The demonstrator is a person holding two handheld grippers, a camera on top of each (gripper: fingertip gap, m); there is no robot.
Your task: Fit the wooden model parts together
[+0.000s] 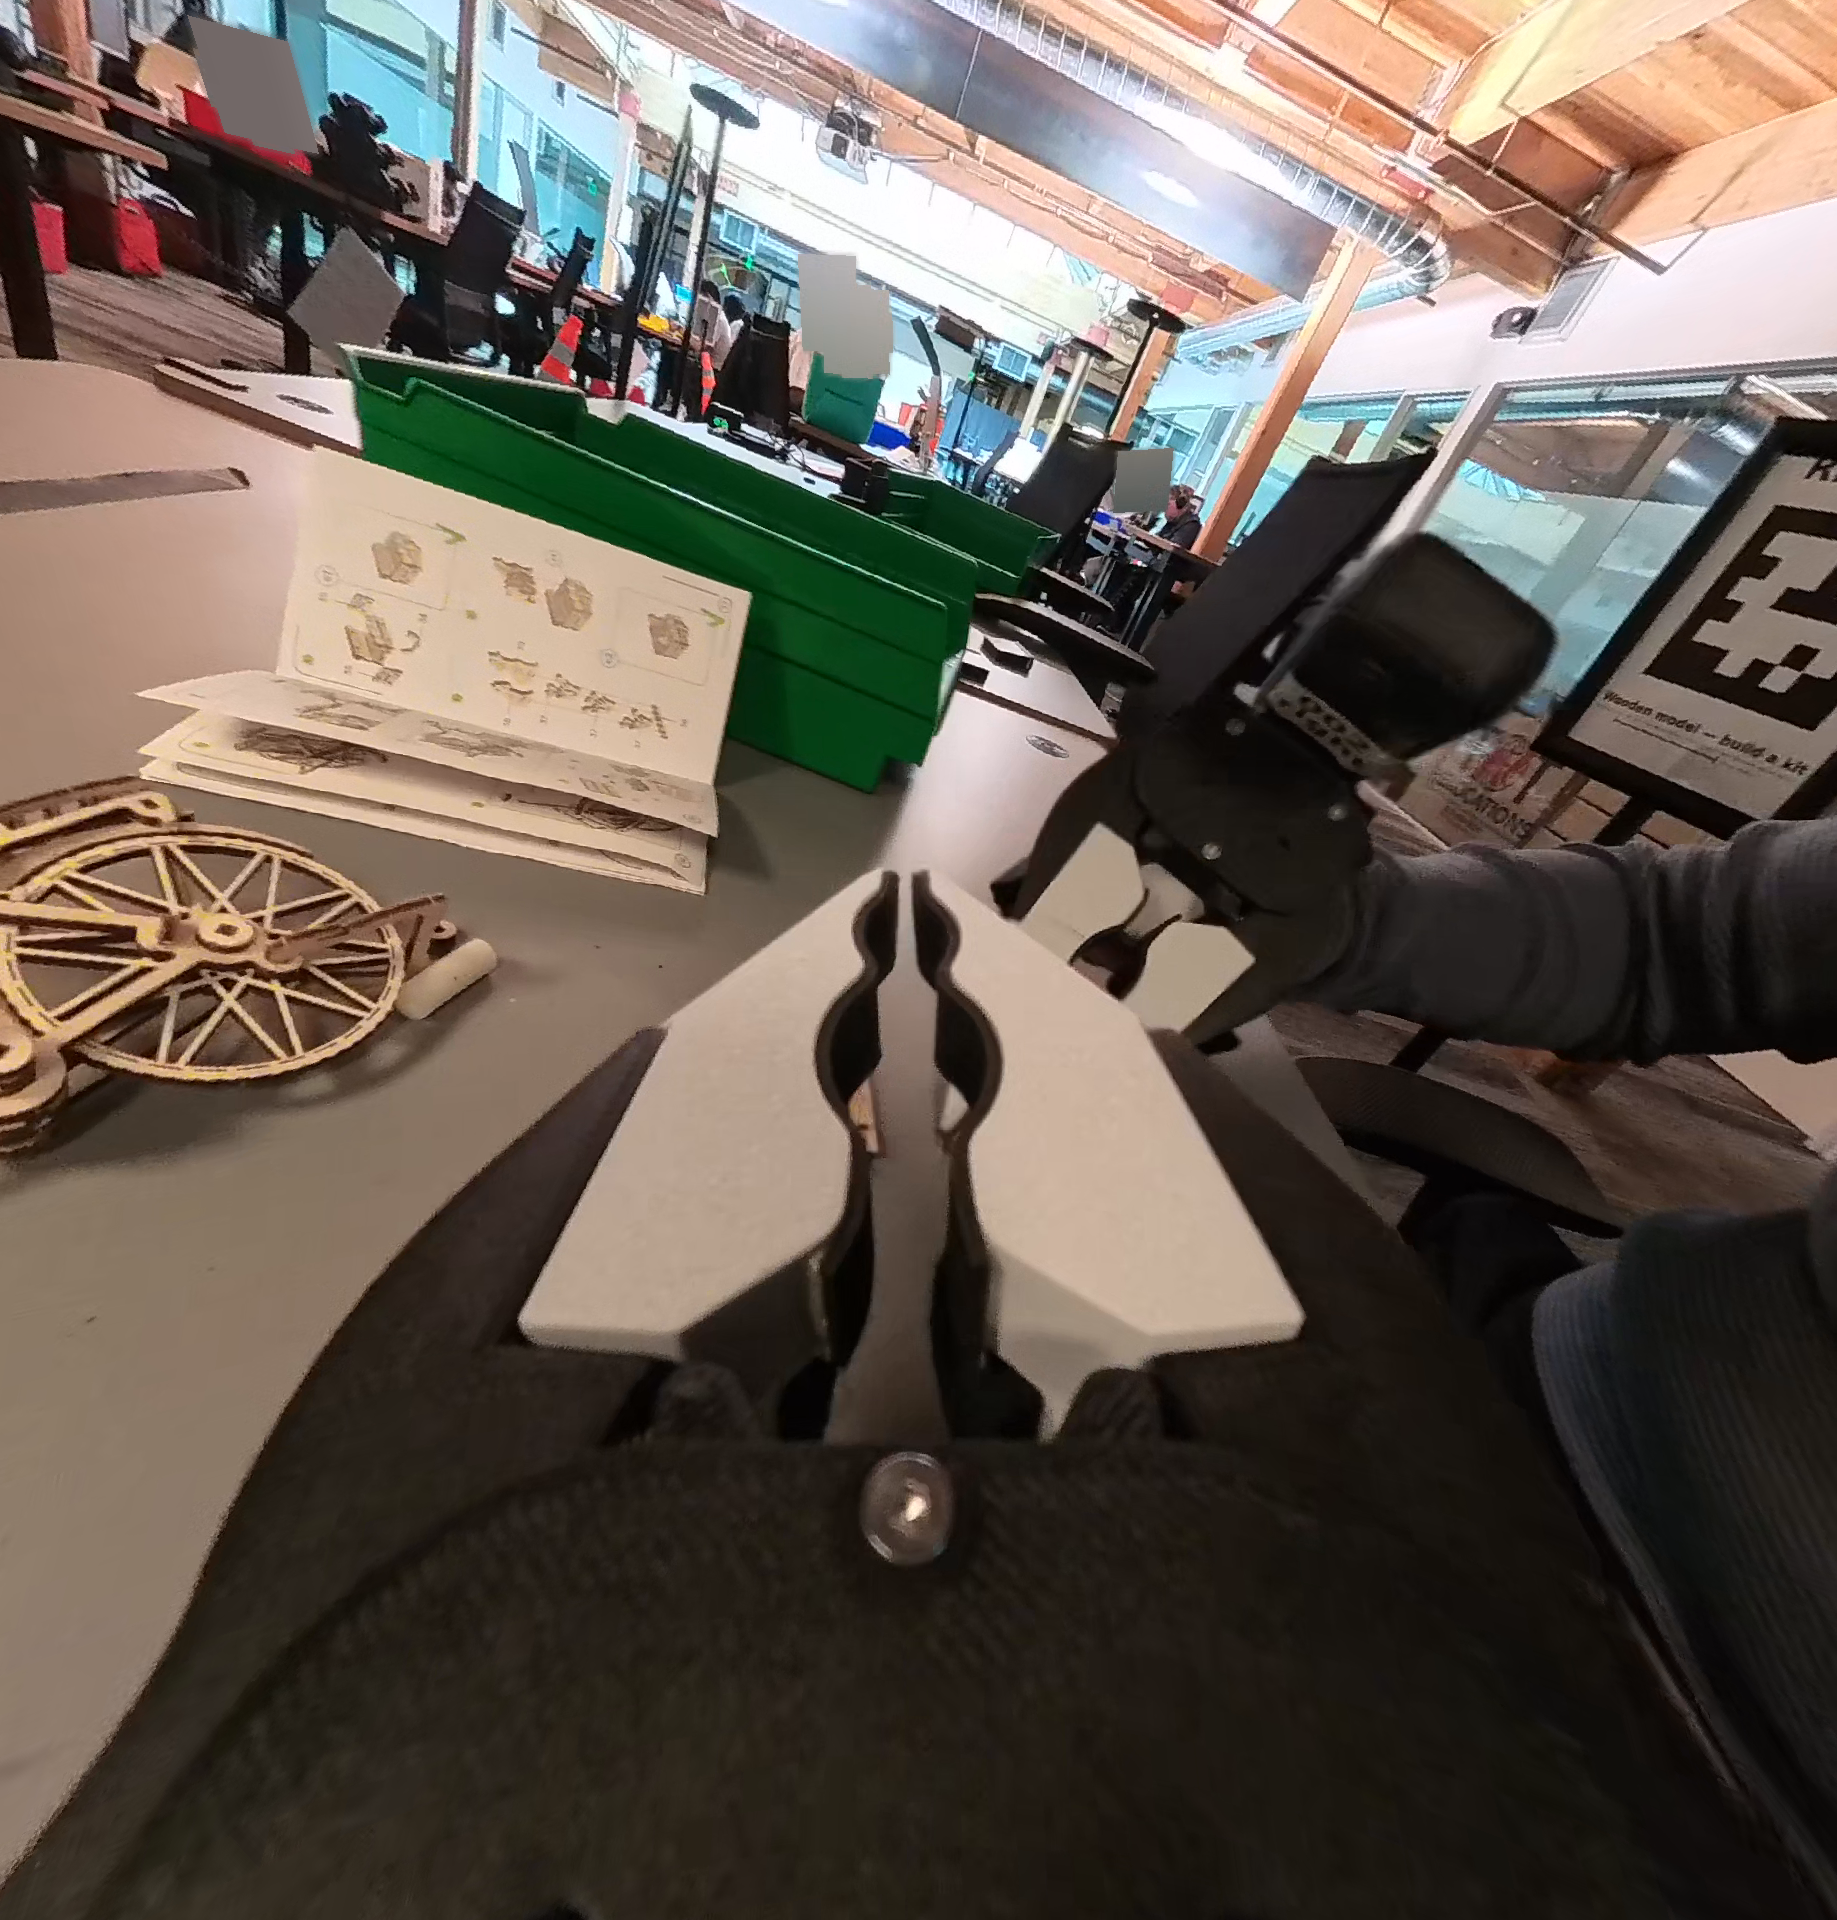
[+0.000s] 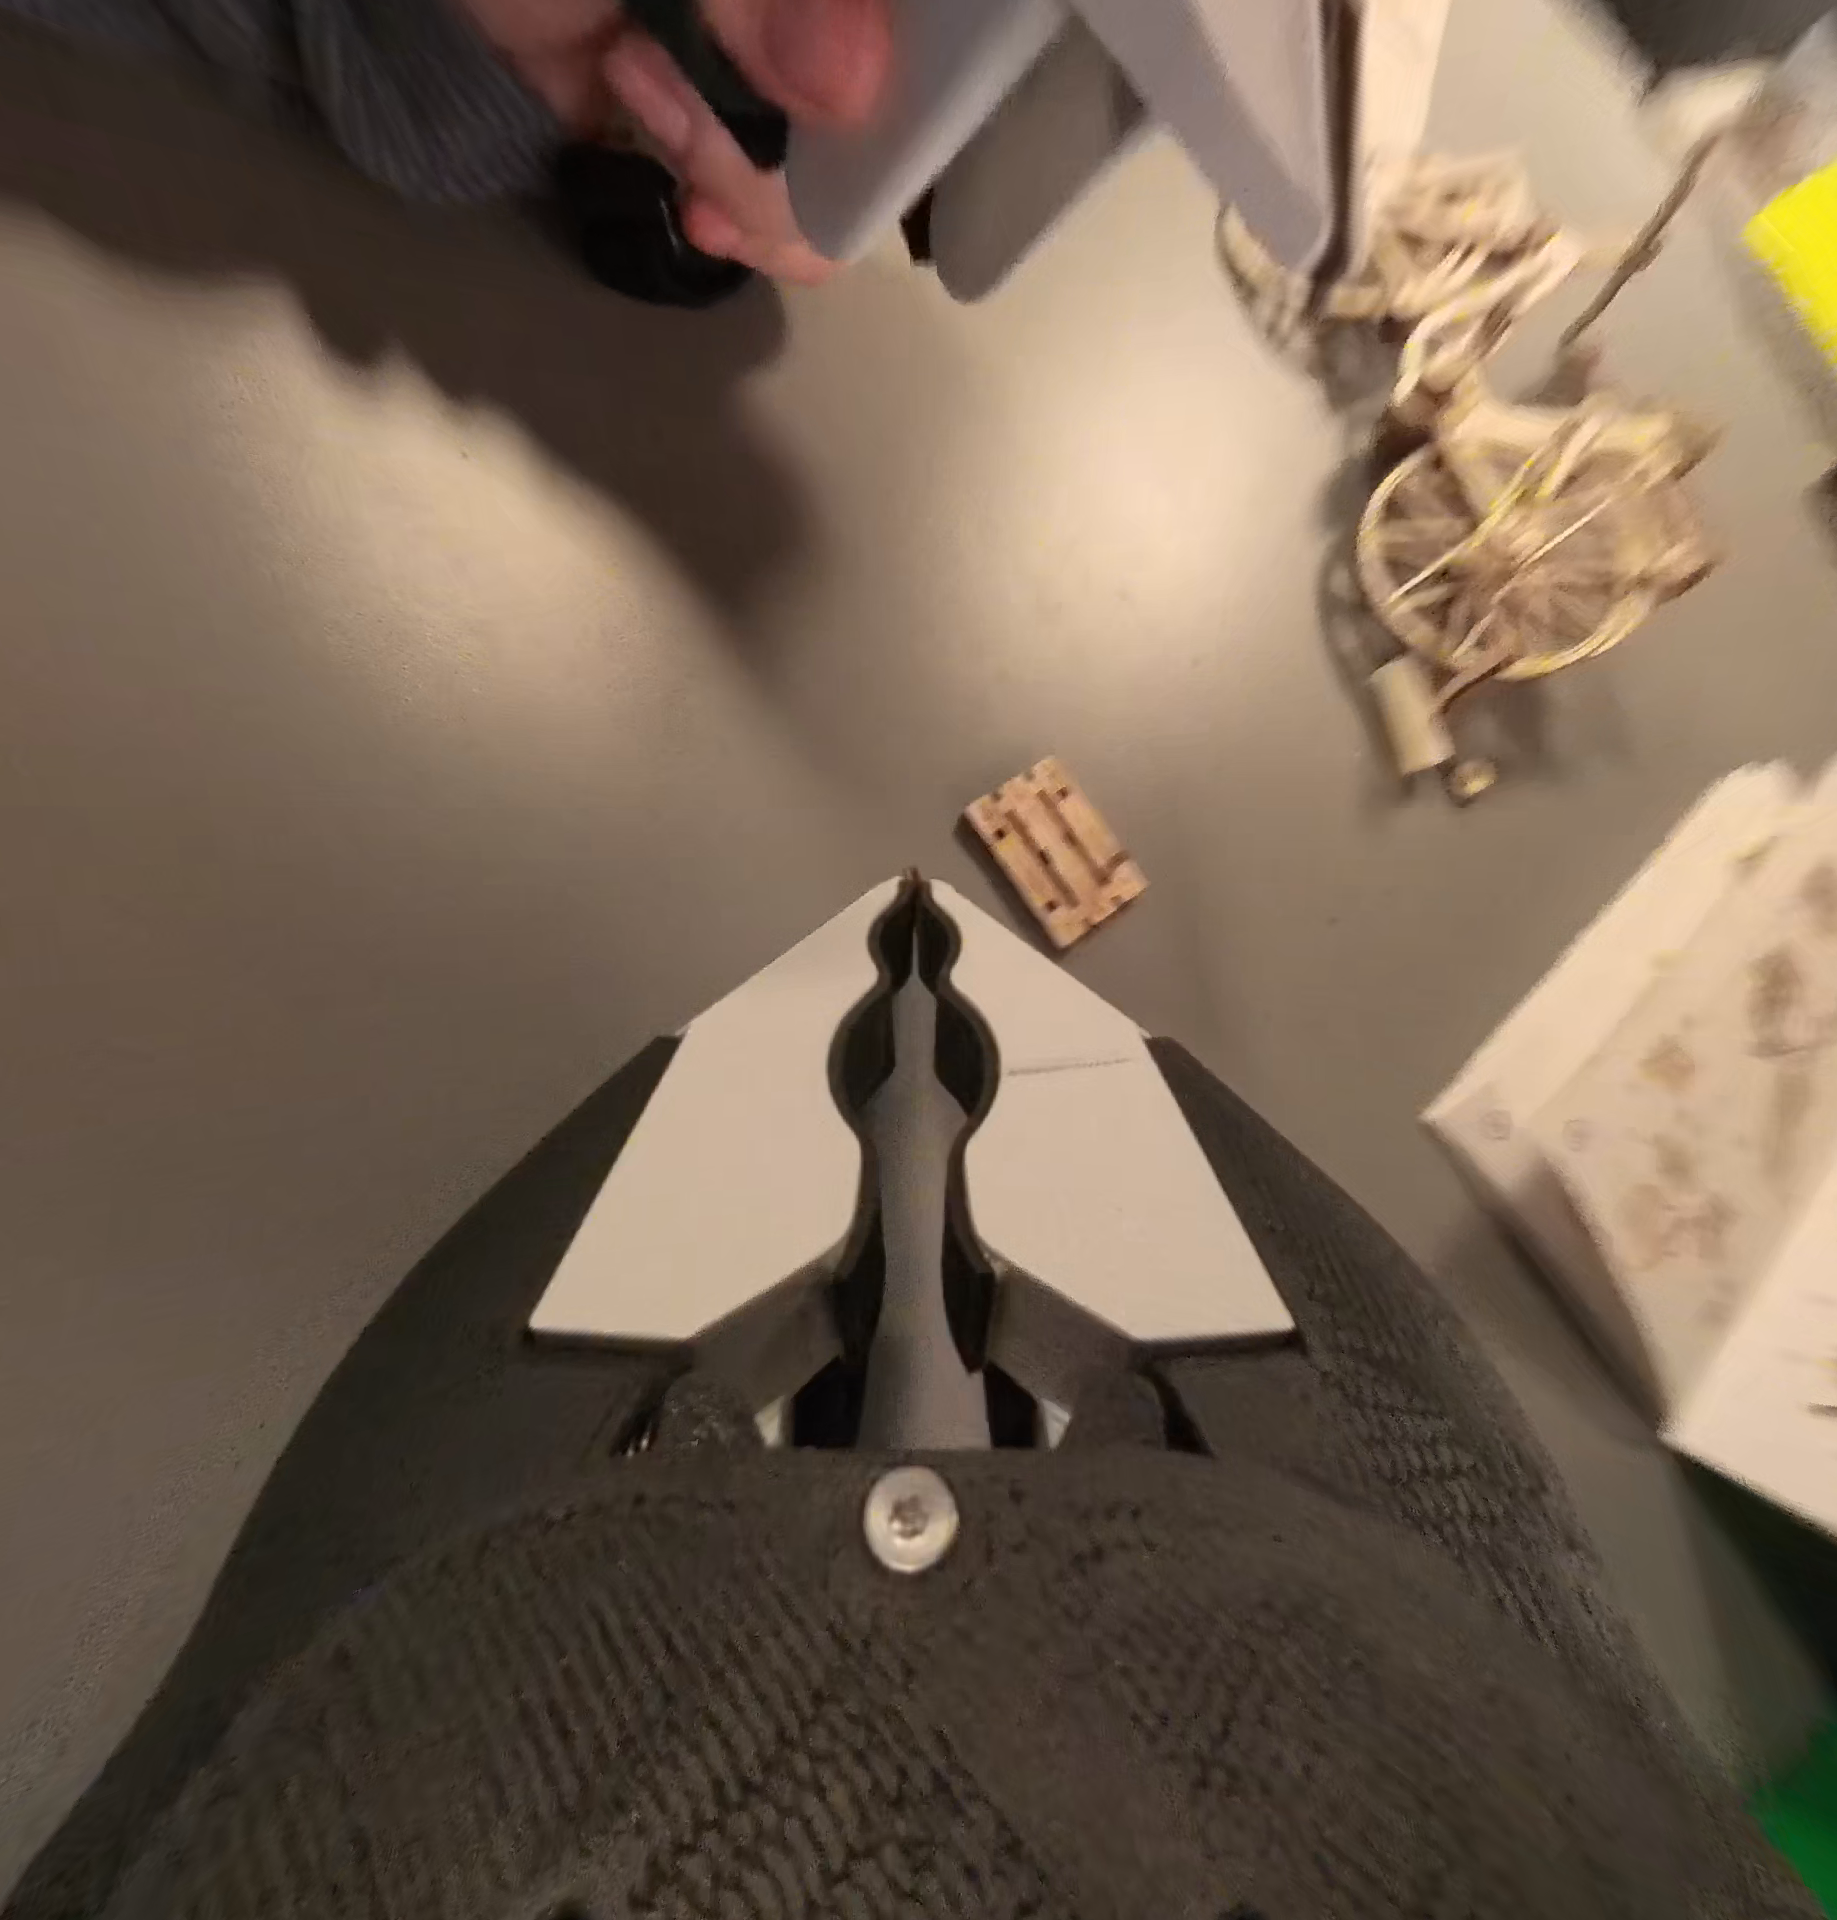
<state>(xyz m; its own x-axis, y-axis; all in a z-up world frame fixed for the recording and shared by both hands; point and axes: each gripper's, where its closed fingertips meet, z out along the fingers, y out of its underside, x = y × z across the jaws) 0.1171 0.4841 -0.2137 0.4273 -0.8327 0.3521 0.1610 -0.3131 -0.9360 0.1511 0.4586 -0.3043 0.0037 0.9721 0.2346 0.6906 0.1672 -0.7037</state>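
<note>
Black textured left gripper with white fingers, silver screw, matching right gripper, grey-blue ribbed sleeve

- Two hand-held grippers are counted: the left hand-held gripper and the right hand-held gripper.
- One spoked wooden wheel assembly is seen on the bench.
- One small slotted wooden block is counted.
- One white cylinder is seen beside the wheel.
- One instruction booklet is counted, standing open.
- Green bins: at least two appear stacked, though more may be hidden behind.
- One framed marker sign is seen.
</note>
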